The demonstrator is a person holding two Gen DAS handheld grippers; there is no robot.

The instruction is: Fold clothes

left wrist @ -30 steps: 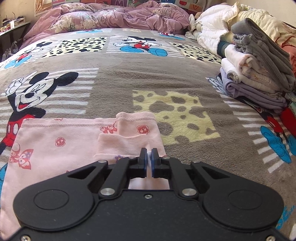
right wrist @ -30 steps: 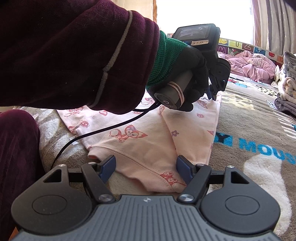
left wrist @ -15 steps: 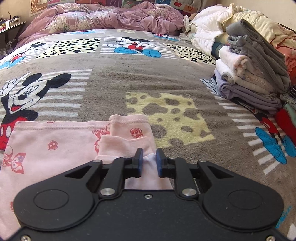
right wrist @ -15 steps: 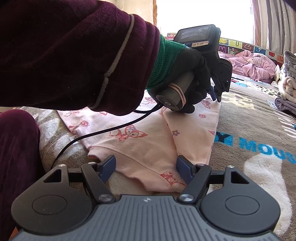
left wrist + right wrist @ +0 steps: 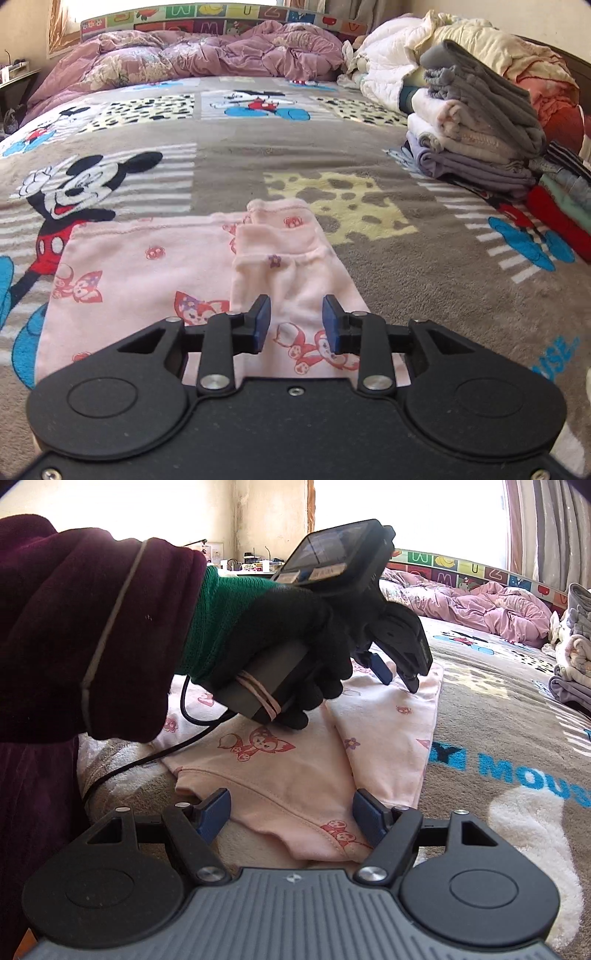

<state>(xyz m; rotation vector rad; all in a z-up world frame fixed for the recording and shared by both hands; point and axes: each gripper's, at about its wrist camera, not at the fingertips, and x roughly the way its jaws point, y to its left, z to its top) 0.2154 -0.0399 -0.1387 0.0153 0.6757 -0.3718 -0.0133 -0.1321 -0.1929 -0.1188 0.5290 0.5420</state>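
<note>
above the pink garment (image 5: 155, 273), left tool (image 5: 295, 321) (just loosened, empty)

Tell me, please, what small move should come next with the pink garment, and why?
Probably close the right tool on the near edge of the pink garment. Its jaws stand open around that edge, gripping nothing. The left tool has just been opening and has let go of the folded sleeve, which lies flat on the garment.

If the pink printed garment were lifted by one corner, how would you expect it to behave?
The pink garment would probably droop limply: its folded sleeve already slumps in soft creases. It looks thin and light. It likely drags rather than slides, since the blanket beneath is fuzzy.
</note>
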